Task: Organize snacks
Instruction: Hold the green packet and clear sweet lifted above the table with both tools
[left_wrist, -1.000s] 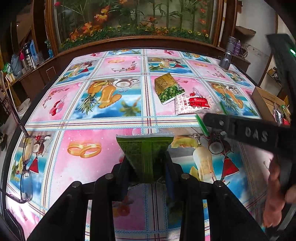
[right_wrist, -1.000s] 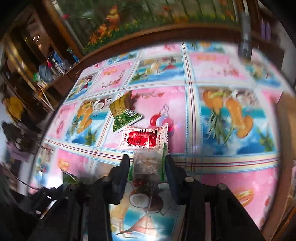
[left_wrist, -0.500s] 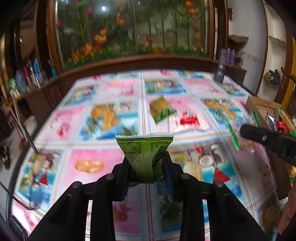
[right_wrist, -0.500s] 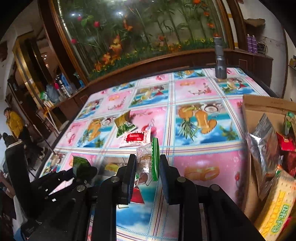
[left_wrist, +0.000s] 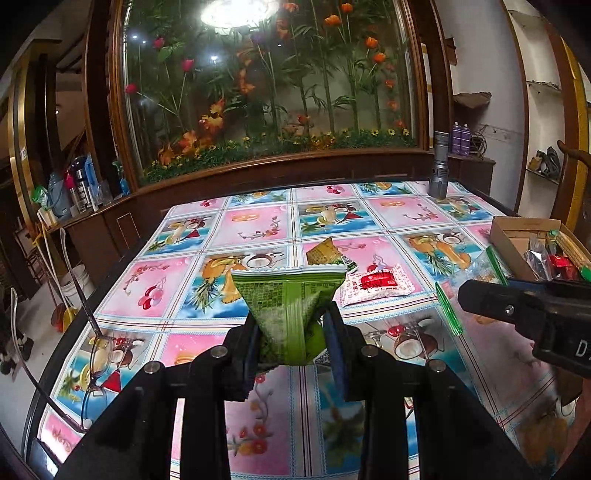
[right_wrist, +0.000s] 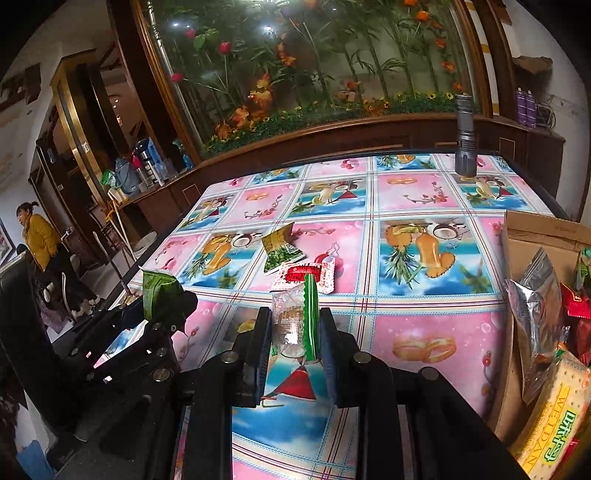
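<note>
- the left gripper (left_wrist: 291, 345) is pinching a green packet (left_wrist: 290, 306) by its lower end, jaws closed in on it, the sealed top edge fanning out above the fingers and riding well clear of the table (left_wrist: 258, 225).
- the right gripper (right_wrist: 293, 341) is clamping a clear wrapper with a green edge (right_wrist: 299, 321), jaws drawn in tight on it, also lifted off the cloth.
- both packs are looking light, thin and crinkly; they are likely bending rather than resisting, and the film may be slippery, so a grip on the crimped seam or across the flat middle seems safest, without crushing what is inside.
- two more snacks are lying on the table at about 12 o'clock from the right gripper: a red and white packet (right_wrist: 308, 277) and, just beyond it, a yellow-green packet (right_wrist: 280, 249), close together and perhaps overlapping.
- the cardboard box (right_wrist: 532, 240) is sitting at 3 o'clock, already crowded with packs, its near wall standing up as the edge to clear.
- a metal torch (right_wrist: 464, 136) is standing far off at 1 o'clock, and eyeglasses (left_wrist: 98, 354) are resting at the table's 9 o'clock edge; the stretch of cloth between grippers and box is lying open.
</note>
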